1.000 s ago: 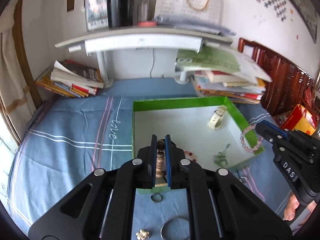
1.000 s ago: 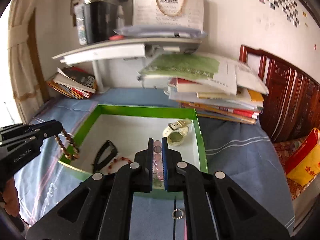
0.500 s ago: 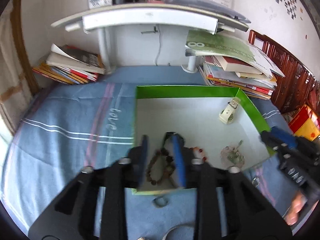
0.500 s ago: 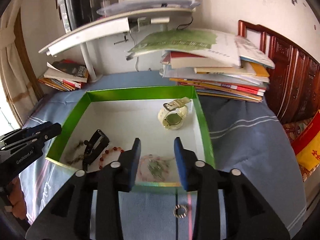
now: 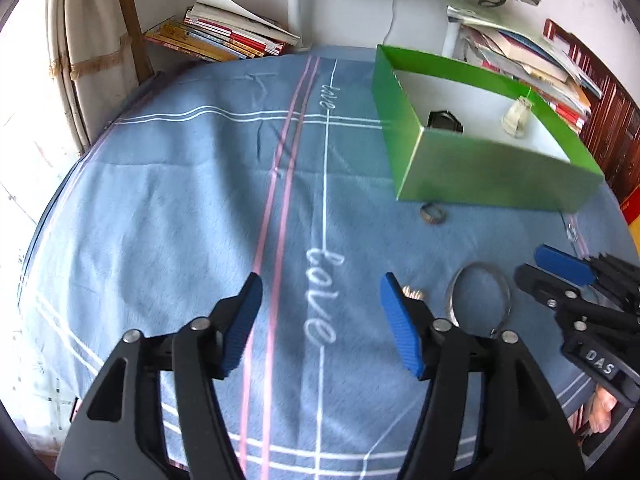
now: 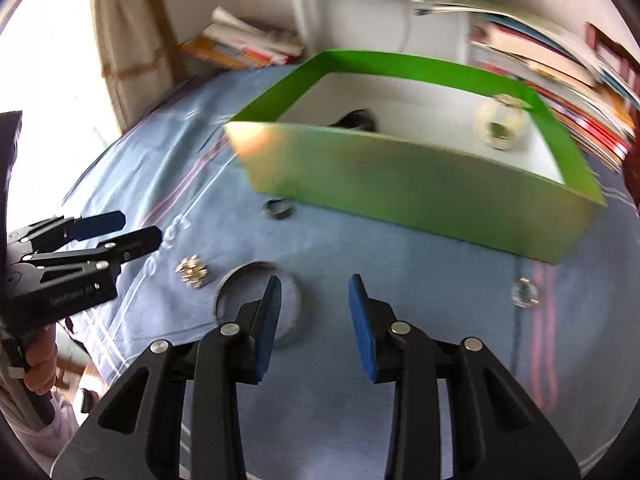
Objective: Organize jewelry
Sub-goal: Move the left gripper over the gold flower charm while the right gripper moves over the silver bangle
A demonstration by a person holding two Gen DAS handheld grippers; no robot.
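A green box with a white floor stands on the blue cloth; it holds a pale watch and a black band. On the cloth in front lie a silver bangle, a dark ring, a small gold cluster and a small clear ring. My left gripper is open and empty above the cloth. My right gripper is open and empty just above the bangle.
Stacks of books lie behind the box under a white desk shelf. A curtain hangs at the left edge. A dark wooden chair stands at the right.
Both grippers let go of their bead bracelets in the box, opened, and pulled back and down toward the cloth in front of the box.
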